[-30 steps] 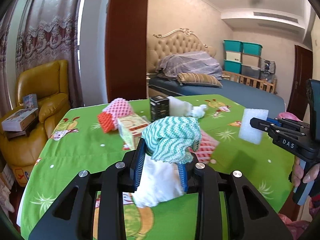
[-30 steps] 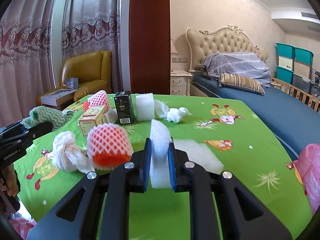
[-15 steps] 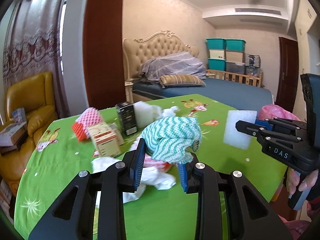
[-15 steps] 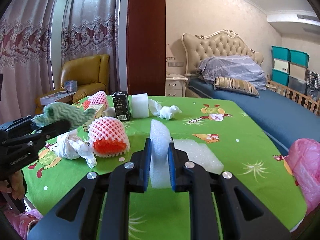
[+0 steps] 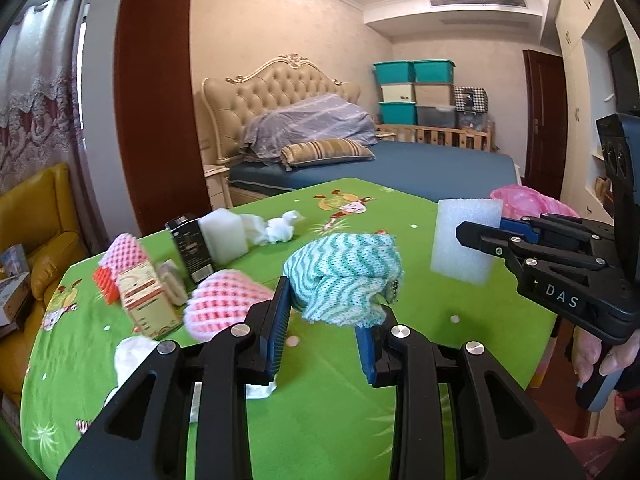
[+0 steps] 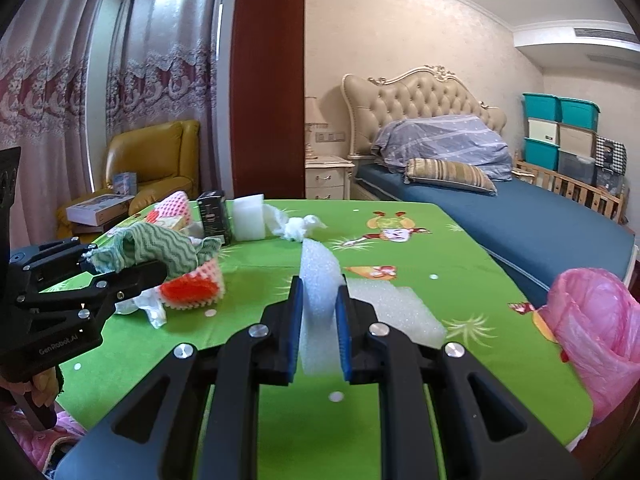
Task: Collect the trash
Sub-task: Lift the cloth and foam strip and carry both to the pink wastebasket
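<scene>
Left claw (image 5: 326,316) is clamped on a crumpled green-and-white zigzag cloth (image 5: 344,276), held up above the green cartoon-print surface (image 5: 328,400). Right claw (image 6: 318,322) pinches a white foam sheet (image 6: 320,292) upright between its blue pads, also lifted off the surface. Below and behind them lie a pink fruit net (image 5: 224,300), a crumpled white tissue (image 5: 132,356), a small printed carton (image 5: 146,306), a black box (image 5: 190,250) just beside a white foam block (image 5: 224,234), and more crumpled tissue (image 5: 276,228). A pink plastic bag (image 6: 596,328) stands at the surface's right edge. Beyond is a bed (image 6: 500,216) and a yellow armchair (image 6: 156,164).
</scene>
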